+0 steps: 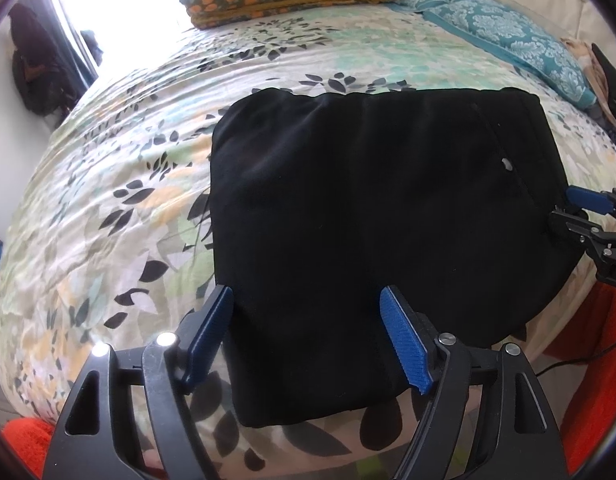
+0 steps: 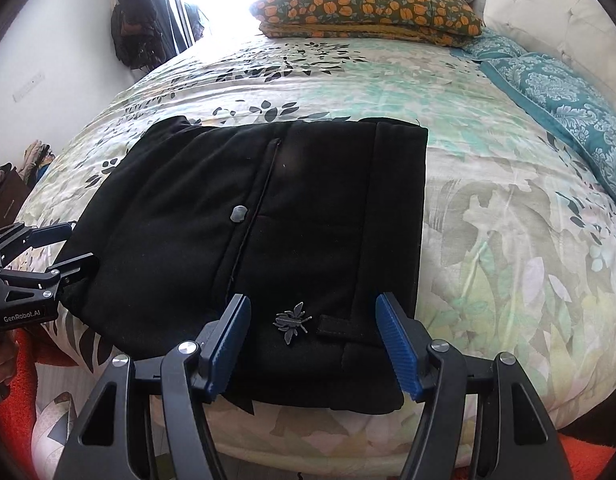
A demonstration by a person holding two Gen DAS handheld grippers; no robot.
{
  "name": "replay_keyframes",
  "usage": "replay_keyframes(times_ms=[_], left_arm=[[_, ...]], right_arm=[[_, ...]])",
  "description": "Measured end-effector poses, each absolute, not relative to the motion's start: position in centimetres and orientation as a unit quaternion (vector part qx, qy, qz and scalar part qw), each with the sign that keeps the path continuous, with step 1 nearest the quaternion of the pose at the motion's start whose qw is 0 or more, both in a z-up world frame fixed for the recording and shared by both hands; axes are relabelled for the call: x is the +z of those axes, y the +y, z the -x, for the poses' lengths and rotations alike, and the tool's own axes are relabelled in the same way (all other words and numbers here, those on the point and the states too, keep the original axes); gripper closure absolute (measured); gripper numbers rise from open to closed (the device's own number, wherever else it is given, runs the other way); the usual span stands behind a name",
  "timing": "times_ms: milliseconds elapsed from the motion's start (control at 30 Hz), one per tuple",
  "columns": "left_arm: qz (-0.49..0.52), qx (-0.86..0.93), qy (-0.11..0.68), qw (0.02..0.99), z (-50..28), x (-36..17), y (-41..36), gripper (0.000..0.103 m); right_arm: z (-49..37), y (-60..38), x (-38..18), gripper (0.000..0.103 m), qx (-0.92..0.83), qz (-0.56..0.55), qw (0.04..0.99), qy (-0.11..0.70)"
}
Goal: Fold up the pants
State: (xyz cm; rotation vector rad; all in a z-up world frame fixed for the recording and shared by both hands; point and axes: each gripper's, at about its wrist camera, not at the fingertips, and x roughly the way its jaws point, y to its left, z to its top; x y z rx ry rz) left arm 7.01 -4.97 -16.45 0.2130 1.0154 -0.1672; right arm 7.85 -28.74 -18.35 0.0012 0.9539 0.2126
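Black pants [image 1: 367, 220] lie folded into a compact rectangle near the front edge of the bed; they also show in the right wrist view [image 2: 268, 240], with a grey button [image 2: 239, 213] and a metal bee ornament [image 2: 292, 320] on top. My left gripper [image 1: 308, 332] is open, its blue fingers [image 1: 212, 328] straddling the pants' near left part. My right gripper [image 2: 313, 340] is open over the waistband end by the bee. Each gripper shows in the other's view, the right one [image 1: 579, 208] at the pants' right edge, the left one [image 2: 64, 248] at their left edge.
The bed has a floral cover [image 2: 487, 220]. An orange-flowered pillow [image 2: 367, 4] lies at the far end, a teal patterned pillow [image 2: 567, 112] at the right. Dark bags [image 2: 134, 20] hang on the wall at the left. An orange rug [image 1: 603, 380] lies below the bed edge.
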Motion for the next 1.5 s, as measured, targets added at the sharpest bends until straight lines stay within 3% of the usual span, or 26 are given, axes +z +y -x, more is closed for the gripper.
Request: replay_keyframes(times_ms=[267,400,533,700,800,833,900,1000,1200,1300,1500], left_arm=[[-0.012,-0.113,0.477,0.871,-11.9,-11.8,-1.2,0.025],[-0.017,-0.126,0.460,0.879,-17.2,-10.7,-2.5,0.025],[-0.027,-0.117,0.479,0.869,-22.6,-13.3,-4.2,0.025],[0.026,-0.059,0.524,0.849,-27.0,-19.0,-2.6,0.025],[0.086,-0.049,0.535,0.839,-28.0,-21.2,-0.4,0.024],[0.088,-0.046,0.530,0.842,-28.0,-21.2,-0.4,0.023],[0.073,-0.044,0.529,0.844,-27.9,-21.3,-0.8,0.022],[0.070,-0.044,0.528,0.845,-27.5,-20.3,-0.7,0.023],[0.068,-0.082,0.495,0.862,-22.9,-14.8,0.9,0.024],[0.040,-0.125,0.485,0.865,-18.7,-12.5,0.6,0.024],[0.011,-0.182,0.486,0.855,-9.8,-12.0,-0.2,0.024]], right_arm=[[-8.2,-30.0,-13.8,0.038,0.118,-0.035,0.898,0.423],[-12.3,-30.4,-11.2,0.038,0.118,-0.038,0.906,0.405],[-17.3,-29.7,-11.6,0.038,0.134,-0.027,0.902,0.409],[-19.9,-30.4,-18.0,0.038,0.125,-0.033,0.877,0.463],[-19.0,-32.6,-20.1,0.036,0.120,-0.092,0.876,0.458],[-18.9,-33.0,-20.4,0.029,0.115,-0.097,0.874,0.462],[-18.9,-33.9,-21.2,0.026,0.120,-0.136,0.863,0.472],[-18.6,-34.7,-20.9,0.025,0.128,-0.166,0.859,0.468],[-15.1,-36.2,-14.6,0.026,0.128,-0.158,0.888,0.411],[-12.6,-35.8,-13.4,0.026,0.149,-0.148,0.871,0.444],[-7.6,-36.9,-16.8,0.029,0.116,-0.216,0.826,0.507]])
